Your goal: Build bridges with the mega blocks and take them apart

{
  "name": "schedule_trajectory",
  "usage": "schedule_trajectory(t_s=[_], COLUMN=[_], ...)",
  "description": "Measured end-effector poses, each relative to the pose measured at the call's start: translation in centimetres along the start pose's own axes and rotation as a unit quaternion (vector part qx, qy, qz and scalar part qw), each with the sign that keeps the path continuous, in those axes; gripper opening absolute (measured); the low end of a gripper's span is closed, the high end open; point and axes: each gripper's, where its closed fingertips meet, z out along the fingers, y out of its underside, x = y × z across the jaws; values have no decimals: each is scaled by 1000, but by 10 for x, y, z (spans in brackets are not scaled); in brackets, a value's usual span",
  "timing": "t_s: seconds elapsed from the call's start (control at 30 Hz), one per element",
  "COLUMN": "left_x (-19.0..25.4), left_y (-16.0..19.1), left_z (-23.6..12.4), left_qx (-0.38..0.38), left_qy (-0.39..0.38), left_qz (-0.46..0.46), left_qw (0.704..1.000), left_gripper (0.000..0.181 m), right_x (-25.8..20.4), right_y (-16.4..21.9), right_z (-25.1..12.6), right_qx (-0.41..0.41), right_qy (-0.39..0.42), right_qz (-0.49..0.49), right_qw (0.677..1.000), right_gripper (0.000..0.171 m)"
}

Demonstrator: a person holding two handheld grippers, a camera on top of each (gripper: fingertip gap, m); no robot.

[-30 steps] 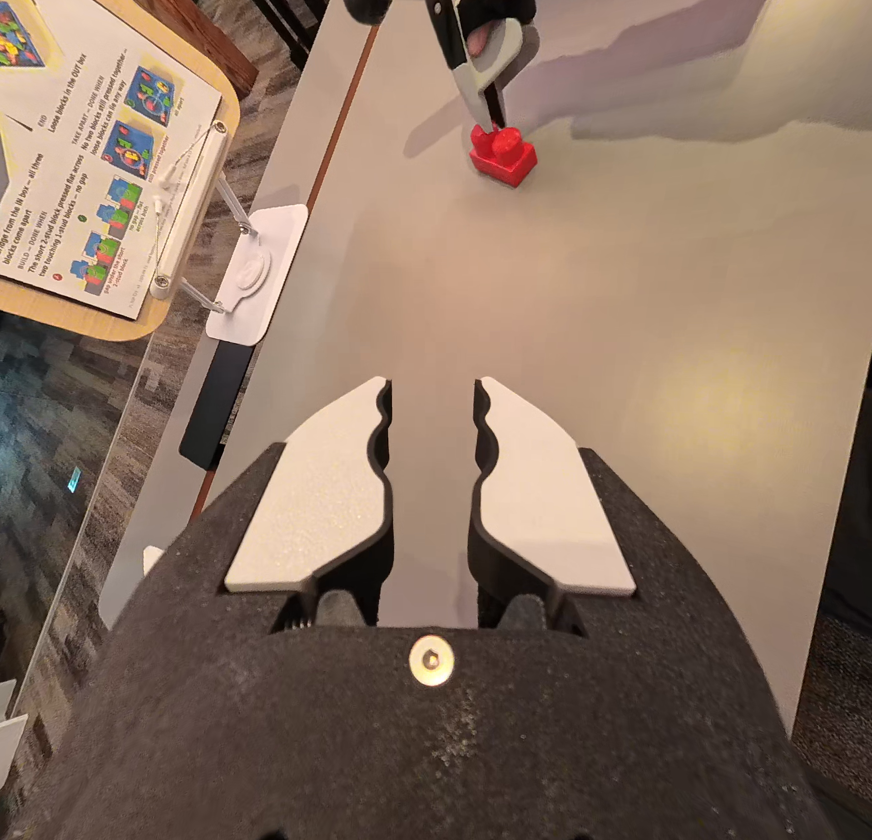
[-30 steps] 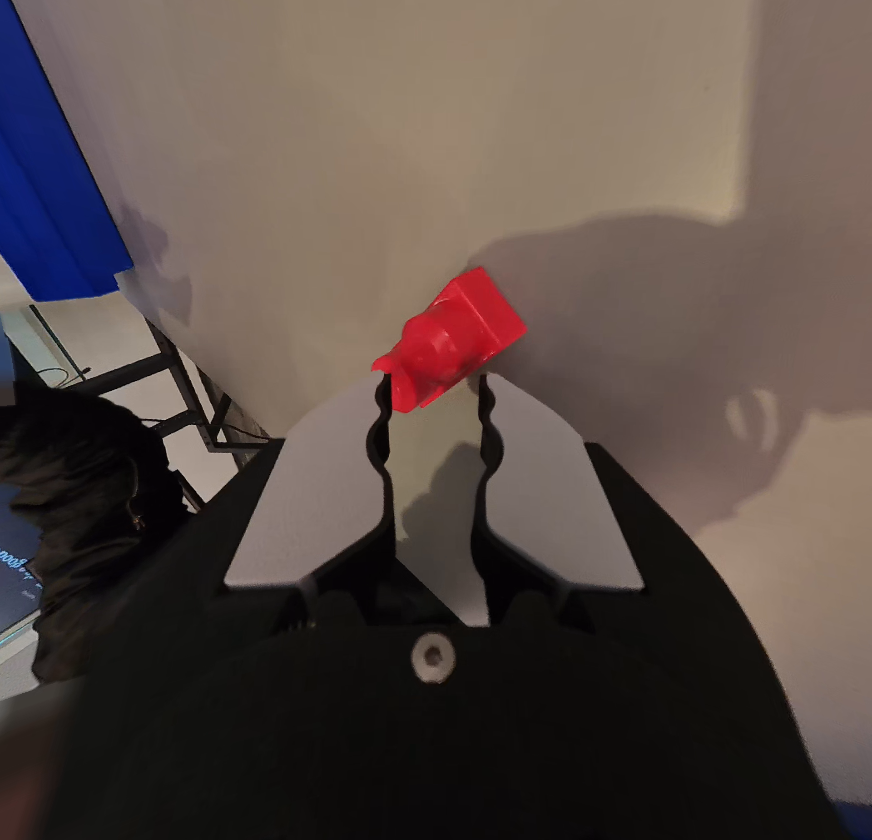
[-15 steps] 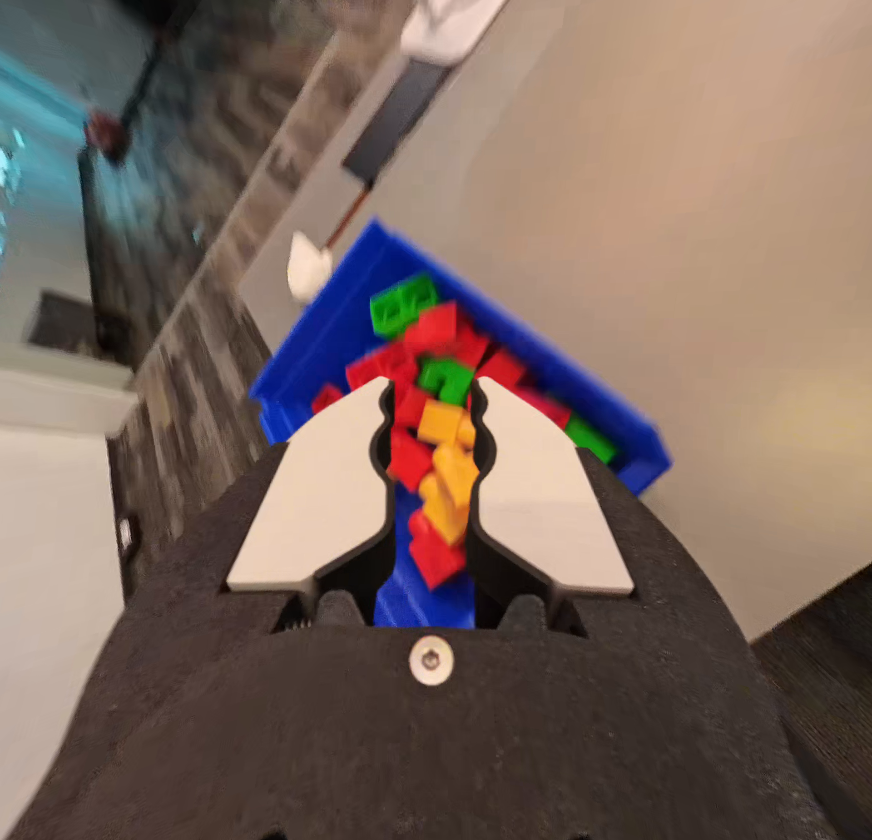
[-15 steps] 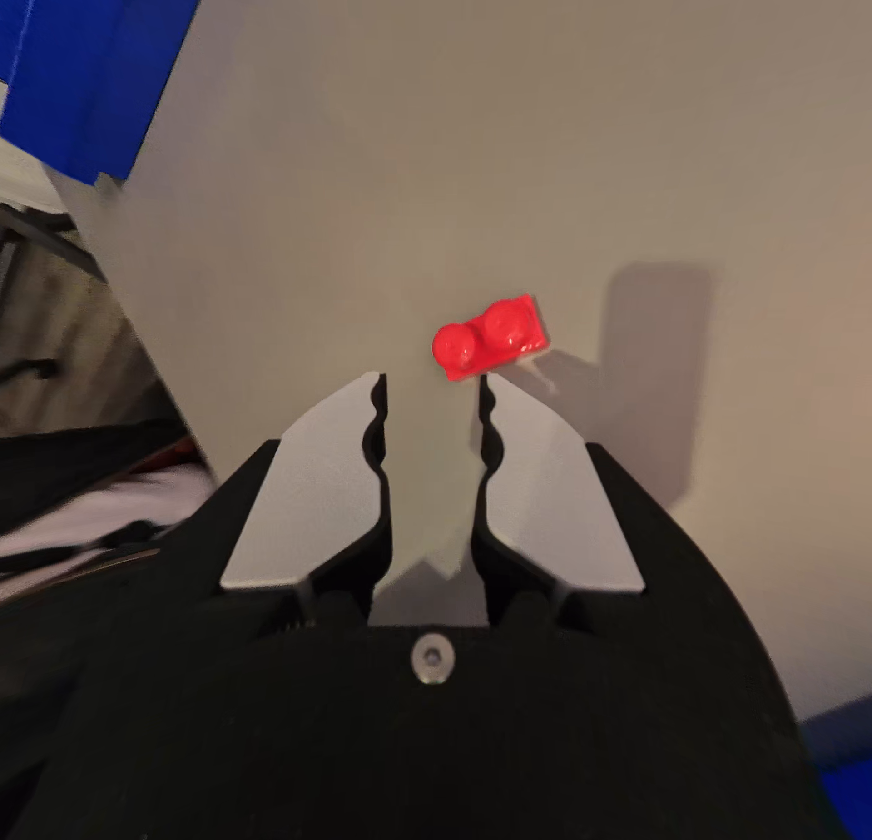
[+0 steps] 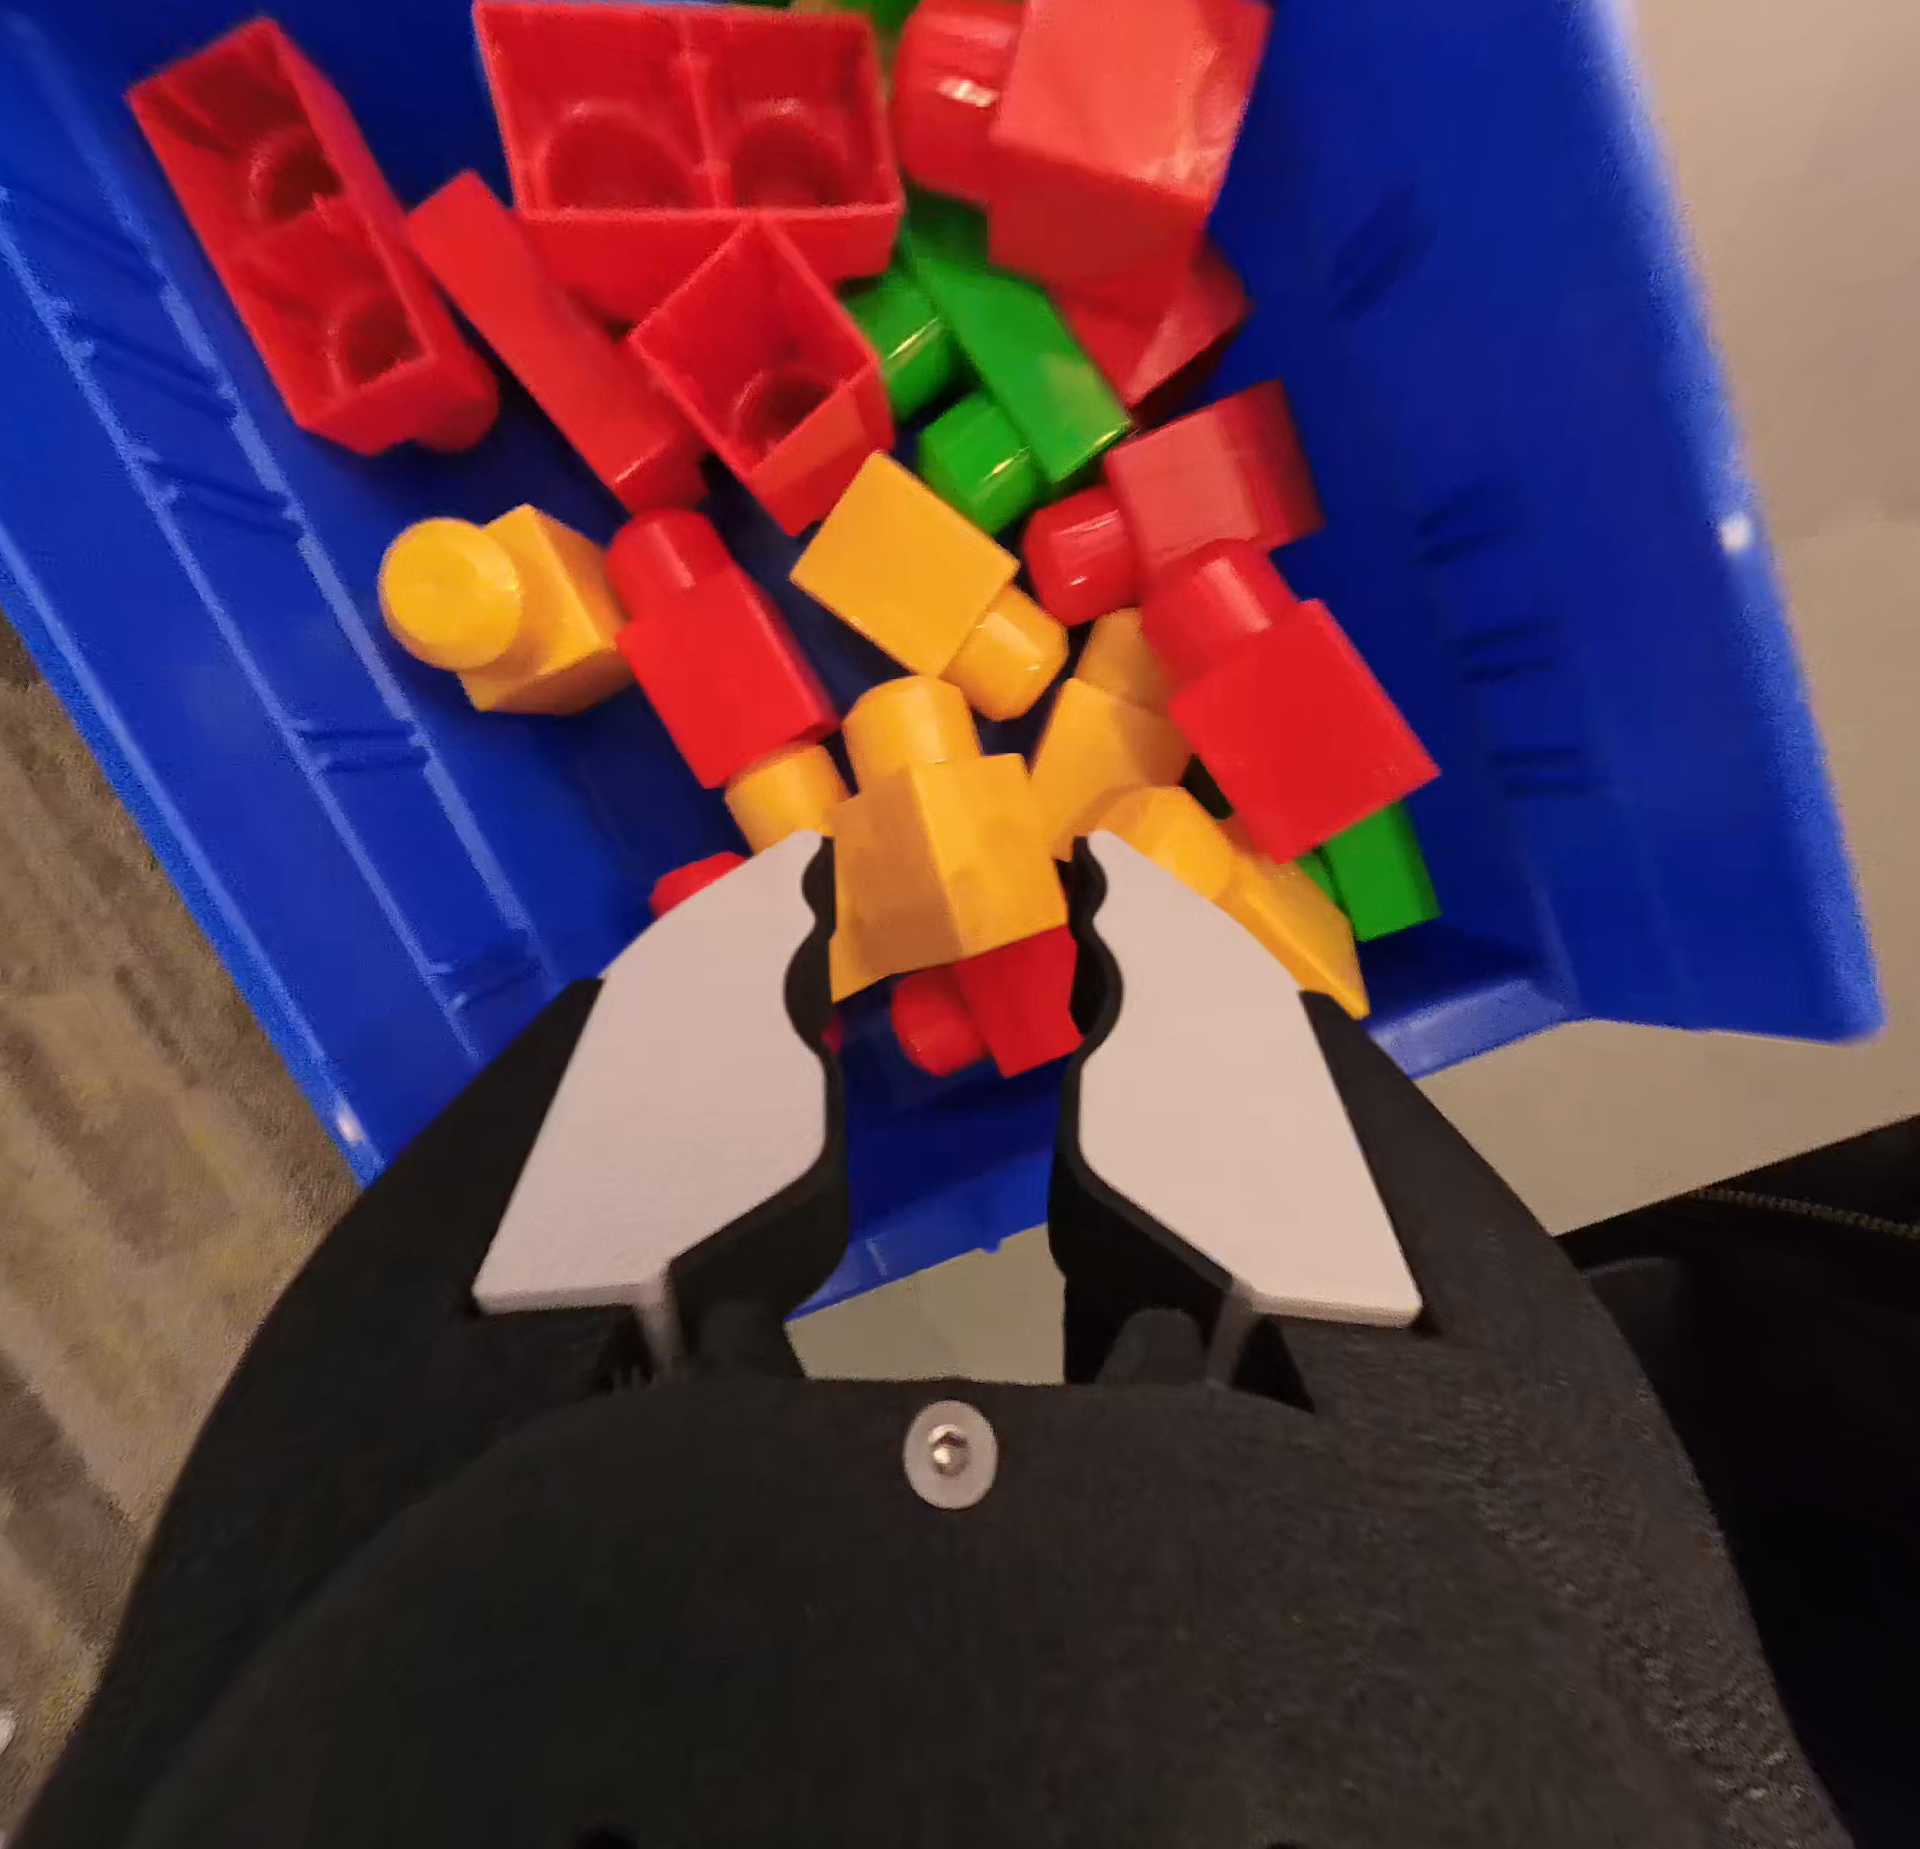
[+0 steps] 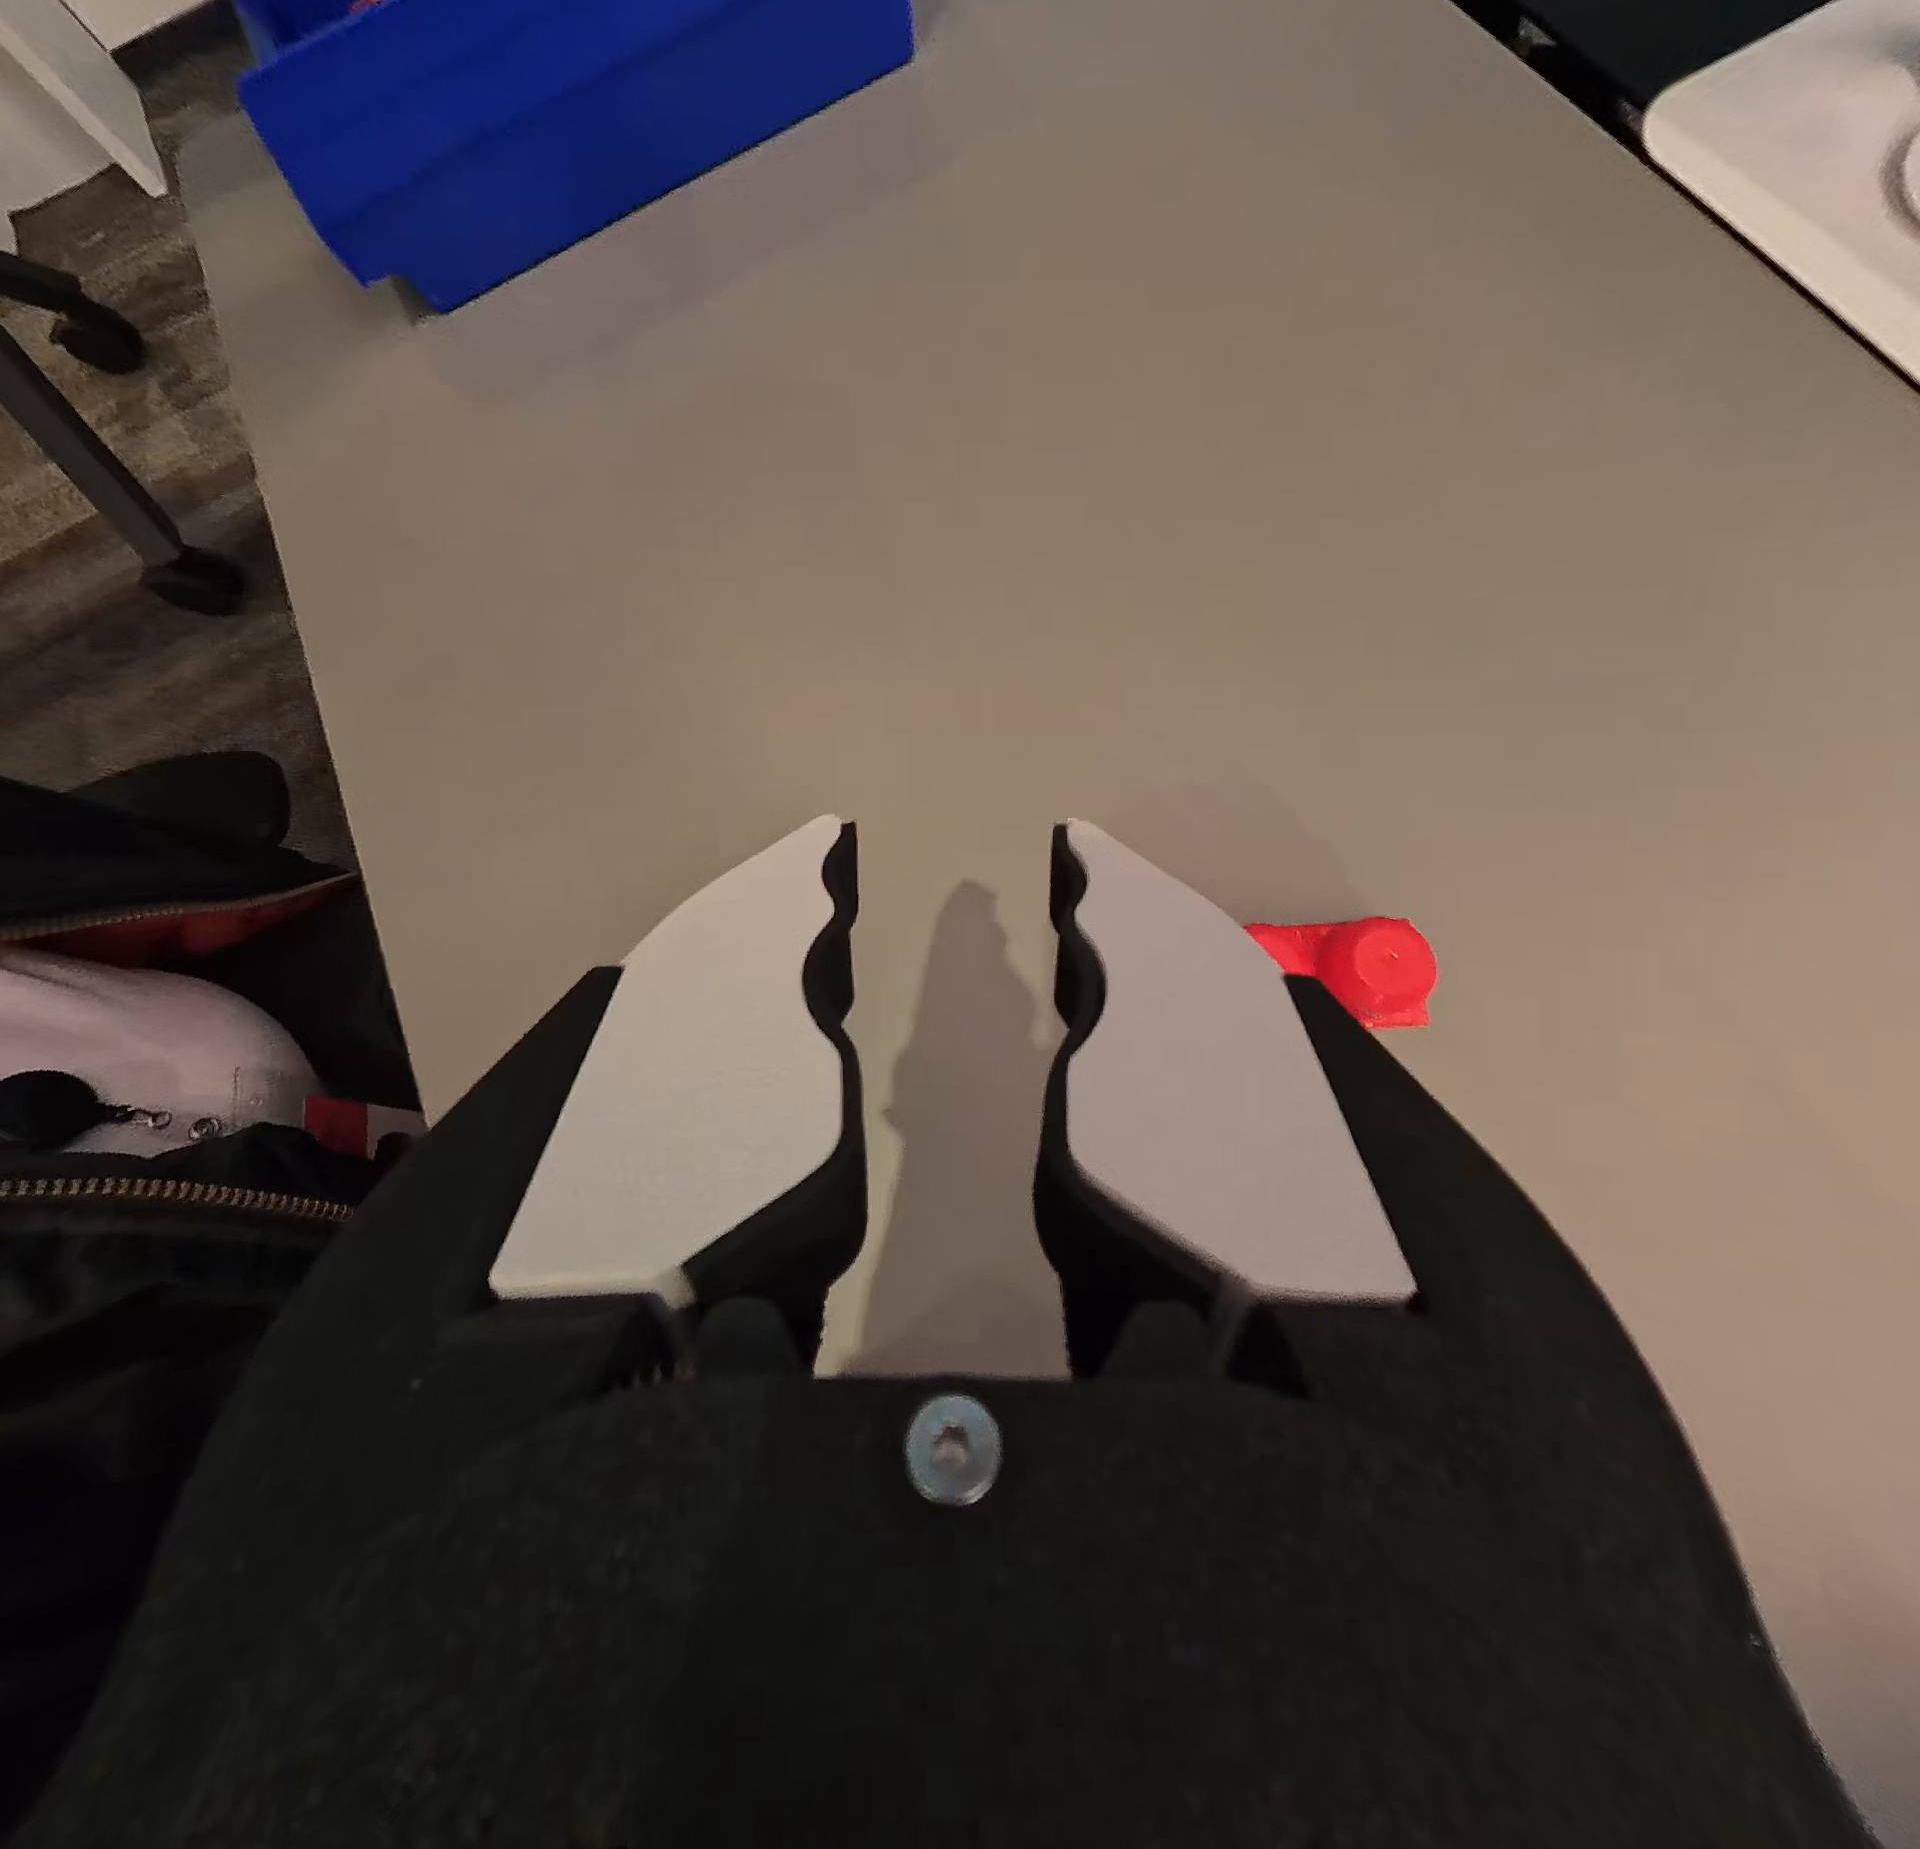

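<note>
Down inside the blue bin (image 5: pixel 1621 511) of unmarked mega blocks, the left gripper (image 5: pixel 948 854) brackets a yellow block (image 5: pixel 940 880), grip uncertain. Right gripper (image 6: pixel 954 838) gapes empty; a red block (image 6: pixel 1361 968) lies just right.

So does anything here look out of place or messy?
One red block sits alone on the grey table, apart from the blue bin. The rest lie jumbled in that bin, many on their sides or upside down.
</note>
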Motion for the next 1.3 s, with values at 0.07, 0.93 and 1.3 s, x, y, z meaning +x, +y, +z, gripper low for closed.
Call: schedule_trajectory(t_s=[0.07, 0.93, 1.3], left_x=[-3, -11, -14], left_y=[5, 30, 23], left_z=[7, 28, 29], left_qx=[-50, -179, -168], left_qy=[-12, -185, -220], left_qz=[-19, 174, 275], left_qw=[999, 950, 921], left_gripper=[54, 48, 47], right_x=[-7, -19, -23], right_y=[-3, 17, 18], right_z=[0, -13, -14], right_qx=[1, 15, 7], right_qy=[-3, -40, -46], right_qz=[-12, -25, -23], right_qw=[1000, 999, 999], right_gripper=[34, 29, 28])
